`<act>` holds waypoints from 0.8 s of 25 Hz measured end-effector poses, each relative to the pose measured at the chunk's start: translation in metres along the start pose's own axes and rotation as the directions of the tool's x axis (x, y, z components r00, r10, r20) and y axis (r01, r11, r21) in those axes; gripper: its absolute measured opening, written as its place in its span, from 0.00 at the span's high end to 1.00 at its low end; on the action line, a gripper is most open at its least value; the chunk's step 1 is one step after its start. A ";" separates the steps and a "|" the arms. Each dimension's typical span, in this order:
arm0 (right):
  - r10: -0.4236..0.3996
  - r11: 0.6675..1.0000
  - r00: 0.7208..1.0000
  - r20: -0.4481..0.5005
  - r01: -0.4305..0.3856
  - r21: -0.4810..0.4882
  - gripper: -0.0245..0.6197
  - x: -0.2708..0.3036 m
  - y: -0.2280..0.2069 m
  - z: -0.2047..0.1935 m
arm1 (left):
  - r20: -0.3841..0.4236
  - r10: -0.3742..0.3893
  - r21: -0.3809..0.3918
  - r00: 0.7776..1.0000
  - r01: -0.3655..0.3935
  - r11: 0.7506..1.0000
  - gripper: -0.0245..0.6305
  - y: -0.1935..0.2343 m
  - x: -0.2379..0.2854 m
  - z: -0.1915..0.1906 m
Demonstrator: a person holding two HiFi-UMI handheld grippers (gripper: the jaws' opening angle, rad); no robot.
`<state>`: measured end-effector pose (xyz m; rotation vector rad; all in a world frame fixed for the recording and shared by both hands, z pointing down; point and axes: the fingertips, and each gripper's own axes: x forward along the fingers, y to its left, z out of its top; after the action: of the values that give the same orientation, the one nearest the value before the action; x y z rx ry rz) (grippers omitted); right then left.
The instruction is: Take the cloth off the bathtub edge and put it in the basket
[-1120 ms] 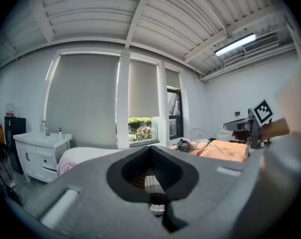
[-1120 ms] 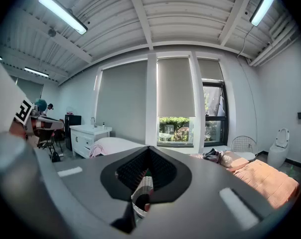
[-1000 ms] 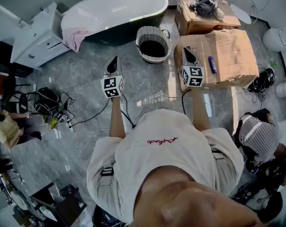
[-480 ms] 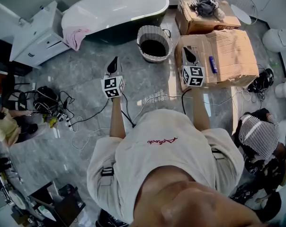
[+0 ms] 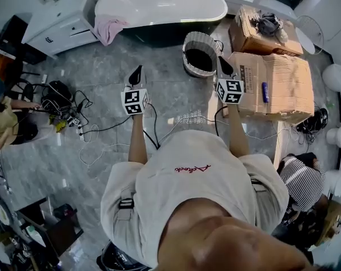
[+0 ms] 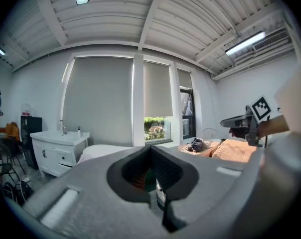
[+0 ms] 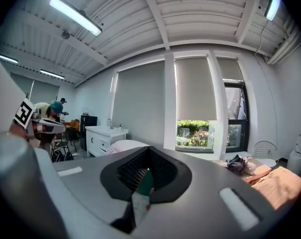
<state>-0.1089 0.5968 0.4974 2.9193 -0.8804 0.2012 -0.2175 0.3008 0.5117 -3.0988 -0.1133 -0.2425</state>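
Note:
A pink cloth hangs over the left end of the white bathtub's rim. In the right gripper view the cloth shows low and left of centre, well ahead of the jaws. The woven basket stands on the floor in front of the tub's right end. My left gripper is shut and empty, held over the floor short of the tub. Shut and empty too, my right gripper is just right of the basket. Both point roughly level toward the tub. Neither gripper touches anything.
A white vanity cabinet stands left of the tub. Cardboard boxes fill the right, one holding dark clothes. Cables and gear lie on the floor at left. One person sits at left, another at right.
I have moved toward the tub: the tub, cloth and basket have shifted right and nearer in the head view. Both grippers have stayed shut and empty.

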 end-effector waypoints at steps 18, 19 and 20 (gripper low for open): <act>0.368 0.928 0.930 -0.011 -0.368 -0.060 0.95 0.138 0.151 0.018 | -0.060 0.284 -0.052 0.957 -0.287 0.957 0.96 0.116 -0.051 -0.032; 0.398 0.915 0.917 -0.012 -0.398 -0.063 0.95 0.150 0.159 0.019 | -0.063 0.310 -0.054 0.949 -0.313 0.948 0.96 0.122 -0.052 -0.033; 0.426 0.902 0.905 -0.012 -0.426 -0.068 0.95 0.161 0.169 0.022 | -0.065 0.334 -0.057 0.940 -0.338 0.939 0.96 0.130 -0.053 -0.033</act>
<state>-0.0672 0.3661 0.5074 2.6235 -1.4874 0.1872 -0.2648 0.1666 0.5324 -3.1025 0.4325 -0.3230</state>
